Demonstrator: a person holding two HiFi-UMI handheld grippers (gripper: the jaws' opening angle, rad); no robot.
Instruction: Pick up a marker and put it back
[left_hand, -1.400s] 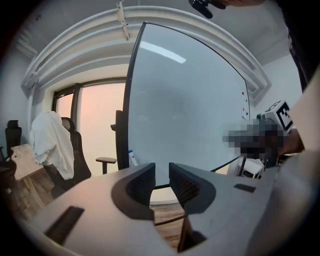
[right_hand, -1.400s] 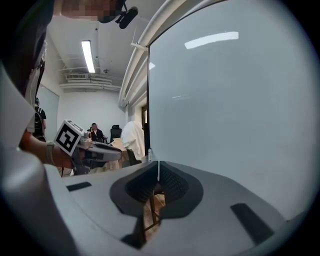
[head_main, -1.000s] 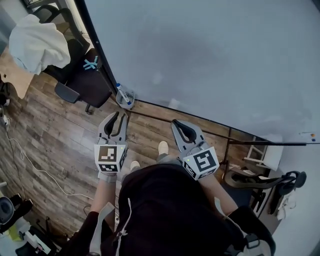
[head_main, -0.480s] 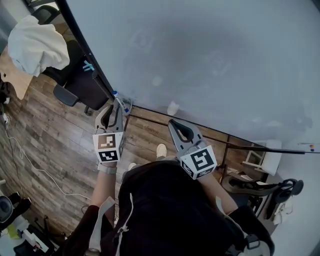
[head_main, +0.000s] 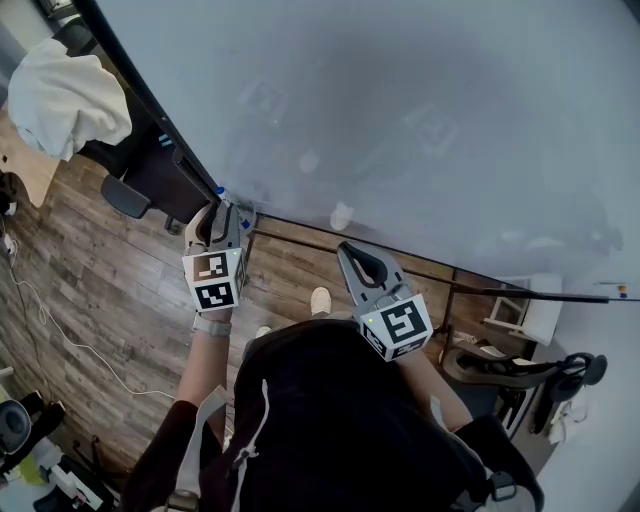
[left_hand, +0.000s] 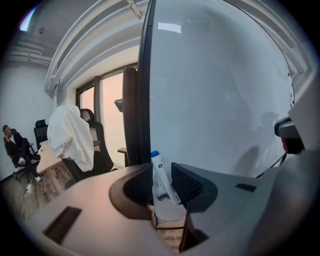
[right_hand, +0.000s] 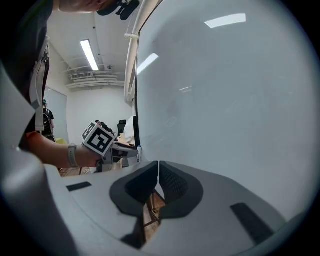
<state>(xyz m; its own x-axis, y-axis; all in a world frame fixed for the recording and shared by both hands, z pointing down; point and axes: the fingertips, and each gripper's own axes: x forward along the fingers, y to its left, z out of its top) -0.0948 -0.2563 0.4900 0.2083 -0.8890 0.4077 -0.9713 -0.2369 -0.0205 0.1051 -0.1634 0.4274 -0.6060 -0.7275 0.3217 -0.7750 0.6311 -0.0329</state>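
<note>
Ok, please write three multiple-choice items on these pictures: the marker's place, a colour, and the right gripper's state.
1. The marker stands: A in a drawer; B in the clear holder at the whiteboard; C on a shelf.
2. Its cap is: A red; B green; C blue.
3. The right gripper has its jaws: A together, empty; B wide apart; C closed on the marker.
Key: 1 B, the left gripper view shows it in the holder; 2 C, the cap is blue there; 3 A, its own view shows them meeting, nothing between.
</note>
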